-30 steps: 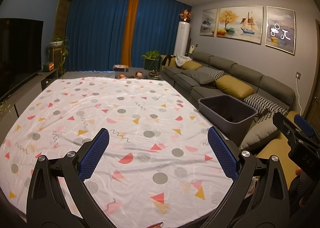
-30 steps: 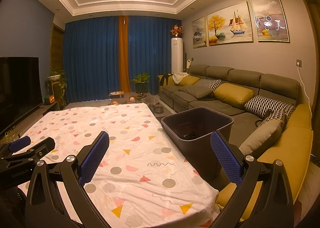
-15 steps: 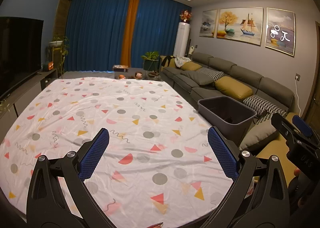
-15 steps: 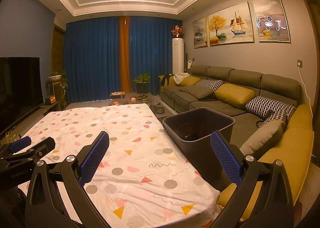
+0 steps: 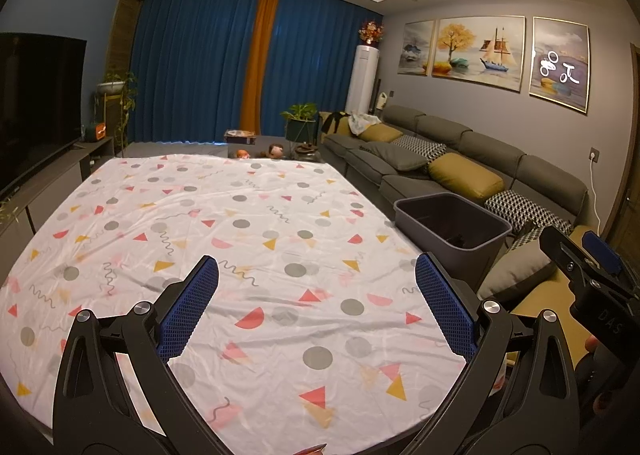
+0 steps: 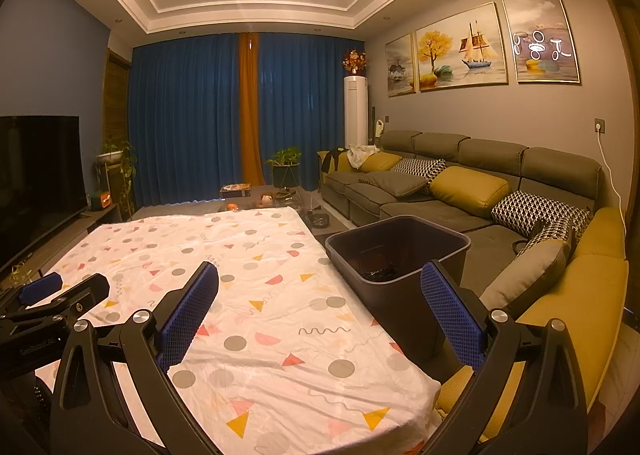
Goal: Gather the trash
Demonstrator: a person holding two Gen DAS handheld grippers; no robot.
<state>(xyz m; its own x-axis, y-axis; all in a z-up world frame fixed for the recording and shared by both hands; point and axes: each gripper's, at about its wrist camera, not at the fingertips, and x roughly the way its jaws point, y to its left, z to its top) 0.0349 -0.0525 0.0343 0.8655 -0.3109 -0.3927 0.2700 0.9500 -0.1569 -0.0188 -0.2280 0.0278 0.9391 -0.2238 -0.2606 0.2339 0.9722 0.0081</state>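
Note:
A dark grey trash bin (image 5: 452, 227) stands on the floor at the table's right side; it also shows in the right wrist view (image 6: 398, 255), with dark items at its bottom. My left gripper (image 5: 318, 303) is open and empty above the near part of the table. My right gripper (image 6: 320, 303) is open and empty, held over the table's near right corner, close to the bin. The patterned tablecloth (image 5: 200, 223) shows no loose trash in these views.
A grey sofa (image 6: 460, 191) with yellow and patterned cushions runs along the right wall. A TV (image 5: 36, 103) on a low cabinet is at the left. A low table with small items (image 5: 260, 151) and a plant stand beyond the far edge.
Both views have shifted slightly; the right gripper has drifted a little toward the bin. Both grippers stay open and empty.

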